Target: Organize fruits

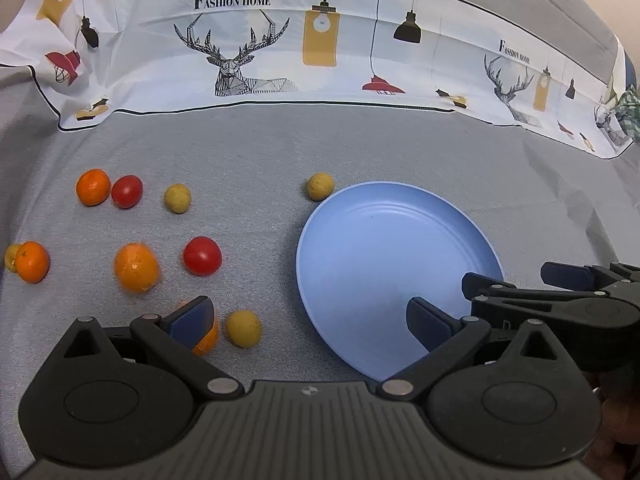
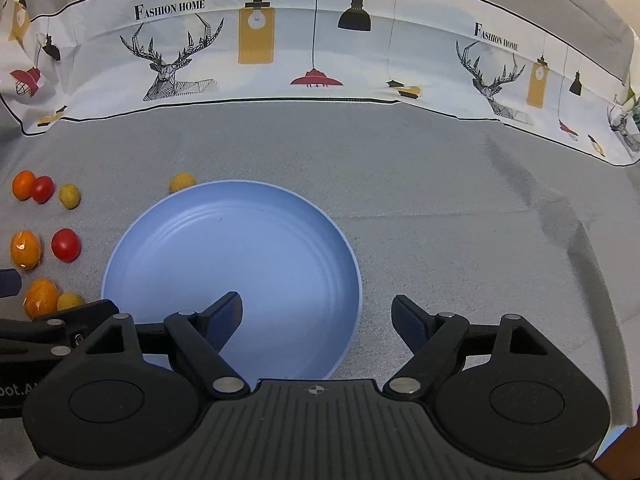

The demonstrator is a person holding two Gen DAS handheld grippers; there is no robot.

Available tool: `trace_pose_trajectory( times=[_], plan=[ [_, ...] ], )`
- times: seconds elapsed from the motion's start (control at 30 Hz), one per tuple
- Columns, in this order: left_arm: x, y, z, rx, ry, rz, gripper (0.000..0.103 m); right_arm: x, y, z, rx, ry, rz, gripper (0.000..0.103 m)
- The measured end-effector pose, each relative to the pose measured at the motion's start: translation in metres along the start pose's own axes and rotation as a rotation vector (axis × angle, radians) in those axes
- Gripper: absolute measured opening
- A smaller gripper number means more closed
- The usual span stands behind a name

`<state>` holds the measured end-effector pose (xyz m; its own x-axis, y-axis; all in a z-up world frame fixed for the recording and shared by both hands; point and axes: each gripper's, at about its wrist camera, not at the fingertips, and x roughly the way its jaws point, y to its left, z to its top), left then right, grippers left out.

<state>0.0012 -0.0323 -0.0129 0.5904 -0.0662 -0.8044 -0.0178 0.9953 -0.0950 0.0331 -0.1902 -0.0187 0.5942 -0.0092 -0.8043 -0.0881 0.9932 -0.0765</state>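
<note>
Black plastic left gripper [image 1: 310,320]: jaws wide apart, nothing clamped. Its left blue pad [image 1: 192,314] stands in front of a partly hidden orange mandarin [image 1: 208,340]; whether they touch cannot be told. Its right blue pad [image 1: 430,326] hangs over the near part of the round light-blue plate [image 1: 360,232]. Small yellow-tan round fruit [image 1: 244,328] lies between the pads, just beside the mandarin.

Black plastic right gripper [image 2: 318,316]: jaws also apart, holding nothing. Left finger over the plate's near edge [image 2: 240,248], right finger over the grey woven tablecloth [image 2: 440,200]. Seen from the left wrist cam it sits at the plate's right side [image 1: 560,300].

Plate holds no fruit. All fruit lies on the cloth, left of the plate:
- Mid row: blurred orange mandarin w/ glossy skin [image 1: 137,268], red cherry tomato [image 1: 202,256], a further orange mandarin [image 1: 32,262] touching a yellow-tan fruit at frame edge [image 1: 11,257].
- Far row: orange mandarin [image 1: 93,187] touching a second red cherry tomato [image 1: 127,191]; yellow-tan fruit [image 1: 177,198] near them.
- One yellow-tan fruit [image 1: 320,186] just beside the plate's far-left rim.

Rear: white printed fabric backdrop [image 1: 320,60] w/ deer heads, hanging lamps and "FASHION HOME" text, standing along the cloth's far edge.
</note>
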Motion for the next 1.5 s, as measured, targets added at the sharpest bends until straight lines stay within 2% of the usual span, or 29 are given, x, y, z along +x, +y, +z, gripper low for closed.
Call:
trace_pose_trajectory(
  times=[1.07,1.2,1.23,1.3,1.4,1.43,1.47,1.5],
  plan=[
    [-0.002,-0.002,0.0,0.003,-0.007,-0.014,0.101,-0.006,-0.001,0.0,0.005,-0.028,0.014,0.08],
    [-0.003,-0.002,0.0,0.007,-0.009,-0.017,0.094,-0.007,-0.001,0.001,0.002,-0.034,0.016,0.075],
    [-0.003,-0.002,0.0,0.01,-0.009,-0.018,0.088,-0.008,-0.001,0.001,0.002,-0.038,0.017,0.073],
    [-0.003,-0.001,0.0,0.011,-0.008,-0.02,0.082,-0.009,-0.002,0.002,0.011,-0.047,0.019,0.066],
    [-0.005,0.0,0.001,0.013,-0.019,-0.022,0.065,-0.011,-0.005,0.004,0.031,-0.061,0.022,0.054],
    [-0.005,0.001,0.001,0.014,-0.023,-0.02,0.056,-0.011,-0.006,0.004,0.036,-0.066,0.022,0.05],
    [-0.006,0.001,0.001,0.016,-0.025,-0.019,0.043,-0.012,-0.007,0.004,0.042,-0.071,0.026,0.041],
    [-0.007,0.002,0.001,0.018,-0.024,-0.021,0.034,-0.013,-0.008,0.005,0.052,-0.079,0.03,0.034]
  ],
)
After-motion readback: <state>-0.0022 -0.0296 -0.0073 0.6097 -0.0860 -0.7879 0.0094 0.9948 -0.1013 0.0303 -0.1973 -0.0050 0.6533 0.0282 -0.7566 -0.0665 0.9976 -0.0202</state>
